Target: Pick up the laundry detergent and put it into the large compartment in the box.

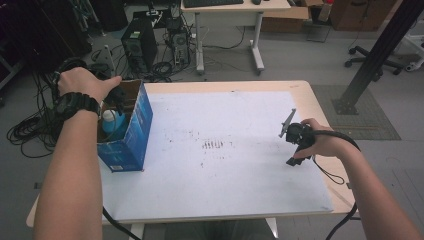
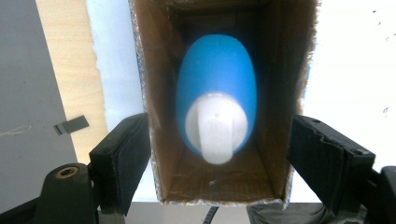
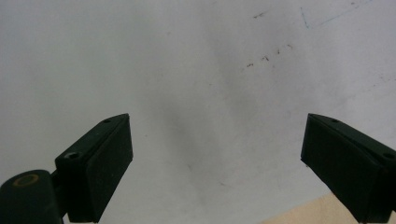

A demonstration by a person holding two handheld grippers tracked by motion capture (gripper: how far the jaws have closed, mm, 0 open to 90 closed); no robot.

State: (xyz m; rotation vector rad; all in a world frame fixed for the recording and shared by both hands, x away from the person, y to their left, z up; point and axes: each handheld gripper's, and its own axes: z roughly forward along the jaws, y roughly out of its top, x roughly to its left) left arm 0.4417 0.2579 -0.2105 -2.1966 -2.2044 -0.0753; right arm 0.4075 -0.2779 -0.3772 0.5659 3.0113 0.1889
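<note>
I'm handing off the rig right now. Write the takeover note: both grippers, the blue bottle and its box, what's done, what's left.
Left gripper: open, poised above the blue box's open top, jaws straddling its walls without touching; holds nothing.
Right gripper: open, empty, over the white mat on the right side.
Blue bottle with white cap: upright inside the box, at the table's left edge.
Done: bottle sits in the box, released.
Left: probably lift the left gripper away; the box top is not closed.

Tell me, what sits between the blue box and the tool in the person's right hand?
Nothing: in the high view, only bare white table sheet with faint dark marks separates the blue box from the right tool.
</note>
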